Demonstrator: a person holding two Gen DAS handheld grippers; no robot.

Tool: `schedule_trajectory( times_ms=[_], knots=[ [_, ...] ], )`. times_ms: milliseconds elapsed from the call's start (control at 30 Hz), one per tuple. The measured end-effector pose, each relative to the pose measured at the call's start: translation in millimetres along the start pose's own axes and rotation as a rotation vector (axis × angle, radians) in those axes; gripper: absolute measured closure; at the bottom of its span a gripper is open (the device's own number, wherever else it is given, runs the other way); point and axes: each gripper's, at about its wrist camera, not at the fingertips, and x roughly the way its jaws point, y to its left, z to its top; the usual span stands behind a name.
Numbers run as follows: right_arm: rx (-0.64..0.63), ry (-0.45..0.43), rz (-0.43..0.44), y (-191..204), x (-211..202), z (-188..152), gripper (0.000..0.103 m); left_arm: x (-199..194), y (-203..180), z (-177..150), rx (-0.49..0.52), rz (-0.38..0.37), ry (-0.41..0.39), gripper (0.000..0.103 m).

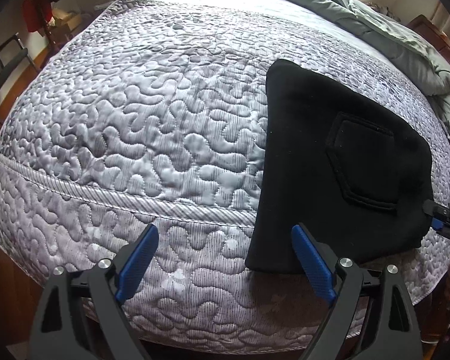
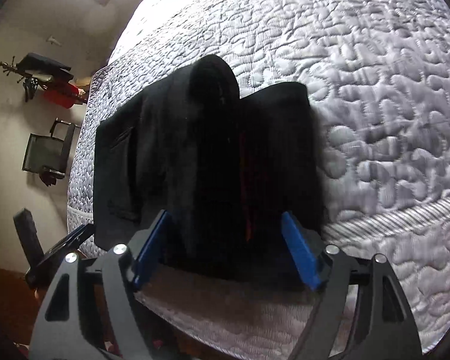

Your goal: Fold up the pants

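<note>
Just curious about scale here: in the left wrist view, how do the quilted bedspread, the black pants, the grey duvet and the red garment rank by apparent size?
1. quilted bedspread
2. black pants
3. grey duvet
4. red garment

The duvet and garment lie farther away, so their true sizes are unsure.

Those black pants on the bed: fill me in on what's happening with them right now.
A person holding a gripper in each hand is folding the black pants, which lie in a compact folded bundle, back pocket up, near the edge of the quilted bed cover. The left gripper is open over the cover beside the bundle, holding nothing. The right gripper is open too, its blue pads either side of the bundle's near end without pressing it.
</note>
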Motion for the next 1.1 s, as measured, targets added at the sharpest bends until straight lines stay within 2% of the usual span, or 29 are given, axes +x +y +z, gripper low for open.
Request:
schedule_trajectory(
  times_ms=[100, 167, 233, 267, 333, 400, 533, 667, 733, 833, 933, 1033, 1067, 1100],
  knots=[
    [-0.023, 0.006, -0.037, 8.4, 8.7, 4.4, 0.024, -1.0, -4.2, -1.1, 0.022, 0.008, -0.002, 0.013],
    [-0.067, 0.005, -0.08, 16.8, 12.2, 4.1, 0.033, -0.7, -5.9, -1.2, 0.028, 0.009, 0.0, 0.013],
    [-0.121, 0.007, -0.105, 25.9, 11.0, 2.9, 0.053, -0.1, -6.9, -1.1, 0.027, 0.008, 0.002, 0.013],
    [-0.136, 0.008, -0.086, 30.0, 10.5, 3.6, 0.069, 0.2, -7.5, -1.0, 0.027, 0.008, 0.003, 0.013],
    [-0.159, -0.001, -0.081, 36.0, 5.1, 3.3, 0.083, 1.2, -9.4, -0.5, 0.03, 0.007, 0.007, 0.013],
    [-0.164, -0.016, -0.056, 38.1, -3.3, 3.3, 0.085, 1.7, -10.8, 0.2, 0.034, 0.005, 0.008, 0.013],
    [-0.143, -0.083, 0.005, 33.2, -33.8, 3.2, 0.087, 1.1, -14.1, 2.1, 0.039, 0.001, 0.008, 0.013],
    [-0.119, -0.128, -0.02, 19.8, -60.7, 1.6, 0.087, -0.4, -17.7, 3.9, 0.05, -0.007, 0.0, 0.012],
    [-0.116, -0.115, -0.032, 13.2, -58.2, 1.9, 0.087, 2.8, -21.0, 5.2, 0.057, -0.001, 0.002, 0.011],
    [-0.086, -0.044, -0.061, -1.6, -28.6, -3.5, 0.087, 8.4, -26.4, 5.5, 0.062, -0.001, 0.014, 0.011],
    [-0.044, -0.039, -0.063, -12.2, -12.7, -4.3, 0.084, 9.1, -32.7, 4.3, 0.079, -0.011, 0.017, 0.011],
    [-0.062, -0.029, -0.072, -10.2, -15.8, -2.7, 0.069, 7.7, -37.3, 3.7, 0.113, 0.009, 0.011, 0.011],
    [-0.082, -0.032, -0.088, -6.6, -22.3, -1.5, 0.058, 7.3, -37.9, 4.2, 0.115, 0.011, 0.01, 0.011],
    [-0.094, -0.045, -0.098, -4.7, -30.2, 0.0, 0.056, 6.8, -38.0, 5.2, 0.112, 0.012, 0.009, 0.011]
  ],
)
